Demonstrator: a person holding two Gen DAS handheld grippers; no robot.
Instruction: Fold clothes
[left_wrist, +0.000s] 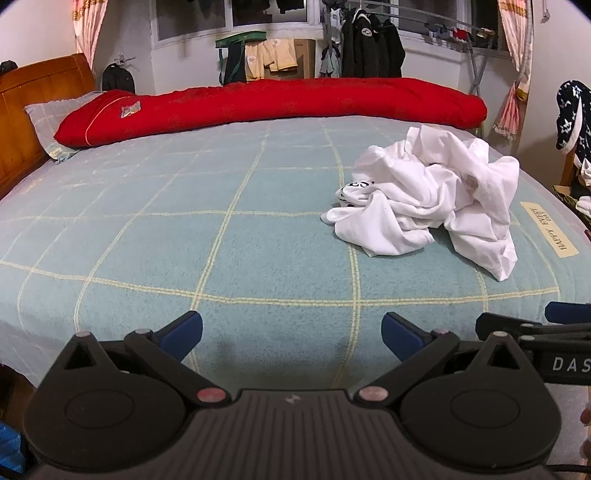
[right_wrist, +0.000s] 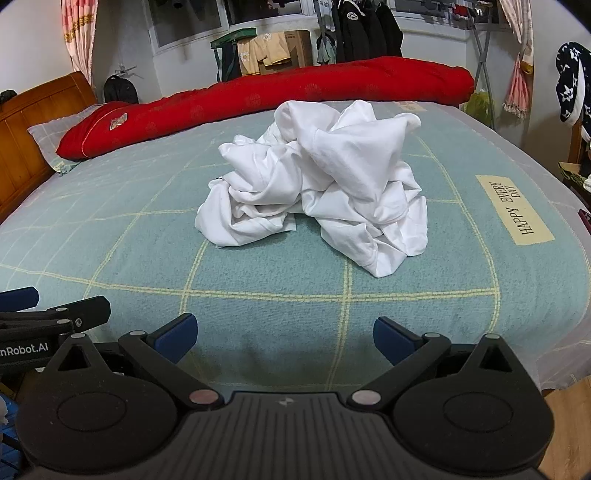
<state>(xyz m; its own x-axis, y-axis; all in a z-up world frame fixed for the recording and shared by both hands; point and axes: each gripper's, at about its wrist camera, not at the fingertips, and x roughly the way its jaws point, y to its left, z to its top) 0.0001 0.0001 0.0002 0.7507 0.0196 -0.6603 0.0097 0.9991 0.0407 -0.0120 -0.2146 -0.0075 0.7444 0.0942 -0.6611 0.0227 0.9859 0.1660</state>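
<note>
Two sets of tongs, both spread wide with nothing between the pads: left tongs (left_wrist: 291, 334), right tongs (right_wrist: 284, 338). They hang side by side over the near edge of the bed (left_wrist: 147, 236), angled down at the blanket. My read: a start pose, both released so either can take a first pinch.

White T-shirt (right_wrist: 314, 192) lies well ahead of the right tongs, roughly on their centreline; from the left tongs it sits ahead and off to the right (left_wrist: 428, 199). Nothing touches it.

It is crumpled into a heap, folds piled up, one loose tail trailing toward the near right. Some black print shows at the pile's left edge in the left view. Collar and sleeves can't be told apart, so it likely needs spreading flat before any fold.

Beyond it, a rolled red quilt (right_wrist: 258, 96) lies along the far edge.
</note>
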